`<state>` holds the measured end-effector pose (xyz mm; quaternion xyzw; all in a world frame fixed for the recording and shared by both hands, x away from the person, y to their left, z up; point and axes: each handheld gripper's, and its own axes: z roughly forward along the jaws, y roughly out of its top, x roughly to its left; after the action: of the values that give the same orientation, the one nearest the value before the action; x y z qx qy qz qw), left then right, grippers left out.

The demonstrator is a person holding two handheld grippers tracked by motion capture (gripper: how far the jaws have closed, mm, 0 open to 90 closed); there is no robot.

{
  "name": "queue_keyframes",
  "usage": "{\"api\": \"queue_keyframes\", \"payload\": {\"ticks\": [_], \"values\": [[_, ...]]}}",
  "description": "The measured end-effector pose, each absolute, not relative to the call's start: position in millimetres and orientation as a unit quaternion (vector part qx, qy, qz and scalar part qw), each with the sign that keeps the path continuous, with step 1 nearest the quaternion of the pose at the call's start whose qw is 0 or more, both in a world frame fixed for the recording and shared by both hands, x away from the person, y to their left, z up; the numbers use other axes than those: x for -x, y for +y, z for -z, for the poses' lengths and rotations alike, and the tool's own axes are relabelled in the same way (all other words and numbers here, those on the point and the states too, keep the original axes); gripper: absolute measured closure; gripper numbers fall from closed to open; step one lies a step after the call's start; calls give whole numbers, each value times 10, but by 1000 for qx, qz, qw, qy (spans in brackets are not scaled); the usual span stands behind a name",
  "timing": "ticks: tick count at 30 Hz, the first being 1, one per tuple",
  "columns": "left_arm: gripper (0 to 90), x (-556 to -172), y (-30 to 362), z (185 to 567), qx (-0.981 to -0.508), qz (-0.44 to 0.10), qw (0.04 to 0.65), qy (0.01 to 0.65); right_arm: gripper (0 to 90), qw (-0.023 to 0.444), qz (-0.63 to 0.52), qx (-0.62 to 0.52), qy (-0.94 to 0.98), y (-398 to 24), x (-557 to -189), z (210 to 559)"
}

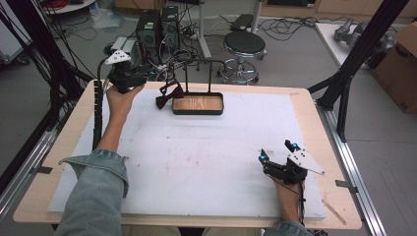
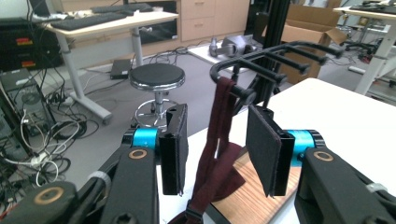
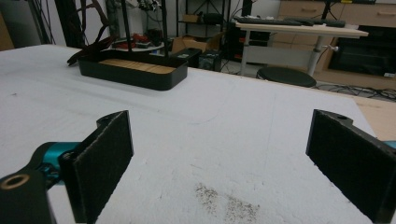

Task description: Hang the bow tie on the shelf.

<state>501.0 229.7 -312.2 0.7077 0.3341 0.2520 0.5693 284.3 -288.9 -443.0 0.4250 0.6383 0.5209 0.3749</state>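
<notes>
Now, from the high view, the left claw (image 1: pixel 129 82) sits at the far left of the tabletop (image 1: pixel 305 105), just beside the rack (image 1: pixel 204 73) whose tray (image 1: pixel 198 104) holds a wooden floor. The bow tie (image 1: pixel 169 94) droops from the rack's left end down onto the tray's left rim. The right claw (image 1: pixel 278 151) rests near the right edge, well apart from all this, with bare white mat between.

Along the left claw view, the jaws stand part open, one on each side of the tie's strap (image 2: pixel 219 135), pads not pressing on it. The strap loops over a peg (image 2: pixel 243 95). To finish cleanly, I judge the claw should back off straight, without snagging the strap or bumping the other pegs.

Looking along the right claw view, its jaws stand wide and hold nothing; the tray (image 3: pixel 135 74) lies far off, with open mat all around.
</notes>
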Motion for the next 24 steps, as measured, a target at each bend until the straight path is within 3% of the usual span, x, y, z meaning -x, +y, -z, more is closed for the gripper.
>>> {"api": "queue_keyframes", "payload": {"ticks": [9,24], "values": [[457,-4676,2447,2997,-710,-266,568,321,65,375,-520,-426,638,-2890,-2842,4429],[336,-3983,2684,3051,-720,-273,561,303,65,373,-522,-428,637,-2888,-2843,4428]]}}
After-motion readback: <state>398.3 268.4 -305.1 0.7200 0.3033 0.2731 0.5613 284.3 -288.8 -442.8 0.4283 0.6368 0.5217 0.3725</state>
